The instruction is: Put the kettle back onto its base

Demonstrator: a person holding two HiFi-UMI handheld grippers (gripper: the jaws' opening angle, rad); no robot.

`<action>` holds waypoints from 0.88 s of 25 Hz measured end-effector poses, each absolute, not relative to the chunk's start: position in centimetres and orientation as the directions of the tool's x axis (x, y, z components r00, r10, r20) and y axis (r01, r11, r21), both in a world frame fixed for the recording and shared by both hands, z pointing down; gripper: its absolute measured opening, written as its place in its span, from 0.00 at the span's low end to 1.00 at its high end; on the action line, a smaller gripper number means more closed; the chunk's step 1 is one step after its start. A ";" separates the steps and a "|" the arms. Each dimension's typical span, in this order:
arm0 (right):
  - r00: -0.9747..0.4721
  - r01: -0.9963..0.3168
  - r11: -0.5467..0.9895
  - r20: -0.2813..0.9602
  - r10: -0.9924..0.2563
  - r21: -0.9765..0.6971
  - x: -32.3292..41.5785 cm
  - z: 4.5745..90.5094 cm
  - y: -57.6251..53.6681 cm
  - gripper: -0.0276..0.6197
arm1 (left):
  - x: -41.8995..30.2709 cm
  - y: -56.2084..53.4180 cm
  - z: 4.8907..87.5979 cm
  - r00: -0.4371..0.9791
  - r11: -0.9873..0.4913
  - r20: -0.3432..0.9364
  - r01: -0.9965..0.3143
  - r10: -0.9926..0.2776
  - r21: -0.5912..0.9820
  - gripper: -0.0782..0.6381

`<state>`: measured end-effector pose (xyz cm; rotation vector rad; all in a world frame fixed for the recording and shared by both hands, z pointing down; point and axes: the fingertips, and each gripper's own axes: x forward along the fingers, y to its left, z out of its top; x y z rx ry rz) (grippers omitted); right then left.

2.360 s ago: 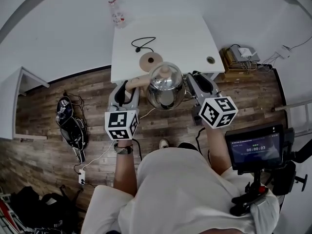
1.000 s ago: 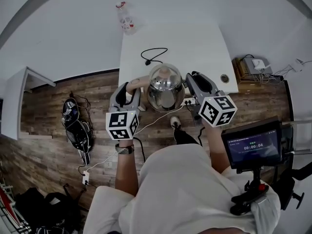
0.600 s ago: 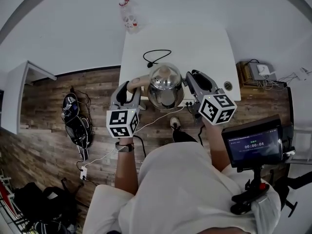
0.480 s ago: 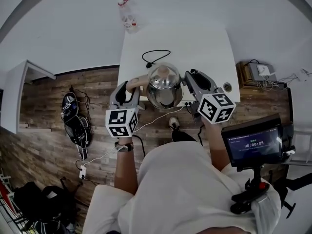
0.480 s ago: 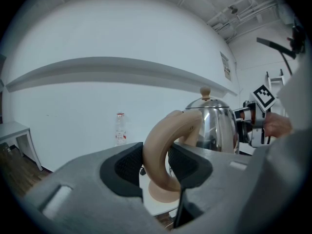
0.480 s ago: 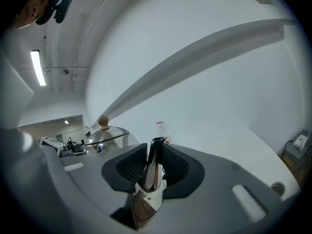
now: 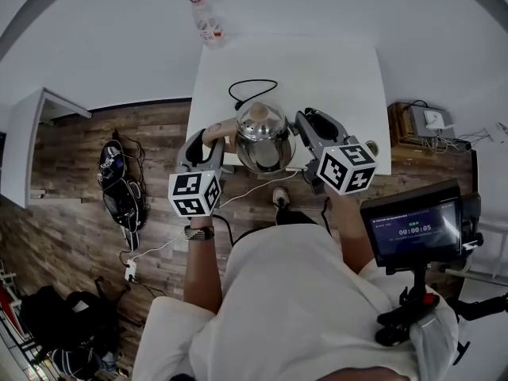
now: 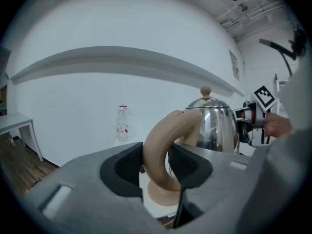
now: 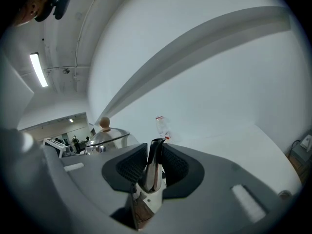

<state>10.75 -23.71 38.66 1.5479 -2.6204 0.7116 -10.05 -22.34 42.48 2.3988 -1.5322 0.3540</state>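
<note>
A shiny steel kettle [image 7: 264,137] with a beige knob on its lid hangs over the near edge of the white table [image 7: 333,78], carried between both grippers. My left gripper [image 7: 208,145] is shut on its curved beige handle [image 8: 168,140]. My right gripper [image 7: 305,133] is shut on the steel spout [image 9: 155,167]. In the left gripper view the round beige base [image 8: 163,199] shows on the table just below the handle. The kettle hides the base in the head view. The base's black cord [image 7: 250,90] lies coiled behind the kettle.
A clear plastic bottle [image 7: 208,18] stands at the table's far left corner. A cable hole [image 7: 371,145] sits near the front right corner. Right of the table are a box of devices [image 7: 425,121] and a monitor [image 7: 413,228]. Dark bags [image 7: 119,189] lie on the wooden floor at left.
Both grippers have carried the kettle forward from in front of the table to over its near edge and slightly lower. The base, visible earlier behind the kettle, is now covered by it.
</note>
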 end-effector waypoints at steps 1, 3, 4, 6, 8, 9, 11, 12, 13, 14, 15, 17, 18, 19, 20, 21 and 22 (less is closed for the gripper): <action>-0.514 -0.832 0.408 0.244 -0.822 -0.375 10.8 39.0 -24.1 0.18 | -10.0 -22.5 42.7 0.403 -0.397 0.350 -0.913 -0.845 0.094 0.34; -0.521 -0.829 0.413 0.256 -0.814 -0.376 10.8 39.7 -24.9 0.18 | -10.0 -23.1 43.3 0.389 -0.384 0.358 -0.919 -0.849 0.090 0.34; -0.525 -0.828 0.414 0.263 -0.809 -0.377 10.7 40.2 -25.4 0.18 | -10.1 -23.5 43.8 0.382 -0.377 0.363 -0.922 -0.850 0.089 0.34; -0.533 -0.824 0.417 0.279 -0.799 -0.383 10.5 41.7 -26.9 0.18 | -10.3 -24.6 45.2 0.368 -0.363 0.376 -0.928 -0.850 0.089 0.34; -0.542 -0.820 0.420 0.294 -0.787 -0.389 10.4 43.2 -28.2 0.18 | -10.4 -25.6 46.5 0.356 -0.349 0.389 -0.933 -0.850 0.091 0.34; -0.546 -0.818 0.421 0.301 -0.782 -0.391 10.4 43.7 -28.6 0.18 | -10.4 -25.9 47.0 0.350 -0.342 0.395 -0.935 -0.849 0.092 0.34; -0.553 -0.816 0.425 0.316 -0.770 -0.393 10.0 44.5 -29.3 0.18 | -10.7 -26.3 47.7 0.337 -0.329 0.407 -0.940 -0.849 0.094 0.34; -0.557 -0.815 0.427 0.324 -0.765 -0.393 9.7 44.7 -29.5 0.18 | -11.0 -26.4 48.0 0.332 -0.323 0.412 -0.942 -0.849 0.092 0.34; -0.561 -0.814 0.430 0.331 -0.759 -0.392 9.4 44.9 -29.6 0.18 | -11.3 -26.5 48.2 0.327 -0.320 0.416 -0.943 -0.849 0.088 0.34; -0.564 -0.812 0.433 0.338 -0.753 -0.391 9.2 45.1 -29.6 0.18 | -11.5 -26.4 48.3 0.323 -0.318 0.419 -0.944 -0.848 0.084 0.34; -0.568 -0.811 0.437 0.342 -0.749 -0.390 9.0 45.2 -29.6 0.18 | -11.6 -26.4 48.4 0.321 -0.318 0.421 -0.945 -0.848 0.079 0.34; -0.573 -0.808 0.441 0.347 -0.743 -0.390 9.1 45.3 -29.5 0.18 | -11.6 -26.4 48.4 0.318 -0.319 0.422 -0.945 -0.849 0.071 0.34; -0.574 -0.808 0.442 0.349 -0.741 -0.391 9.1 45.4 -29.5 0.18 | -11.5 -26.4 48.4 0.317 -0.319 0.423 -0.945 -0.849 0.068 0.34; -0.574 -0.807 0.442 0.351 -0.739 -0.391 9.1 45.4 -29.5 0.18 | -11.5 -26.4 48.4 0.316 -0.319 0.425 -0.945 -0.848 0.066 0.34; -0.575 -0.807 0.442 0.354 -0.737 -0.391 9.1 45.6 -29.5 0.18 | -11.5 -26.3 48.6 0.315 -0.318 0.427 -0.946 -0.848 0.067 0.34; -0.576 -0.807 0.442 0.359 -0.735 -0.391 9.1 45.7 -29.5 0.18 | -11.5 -26.2 48.8 0.314 -0.316 0.430 -0.946 -0.846 0.069 0.34; -0.576 -0.808 0.442 0.363 -0.732 -0.390 9.1 45.8 -29.4 0.18 | -11.5 -26.2 49.0 0.314 -0.315 0.434 -0.946 -0.845 0.071 0.34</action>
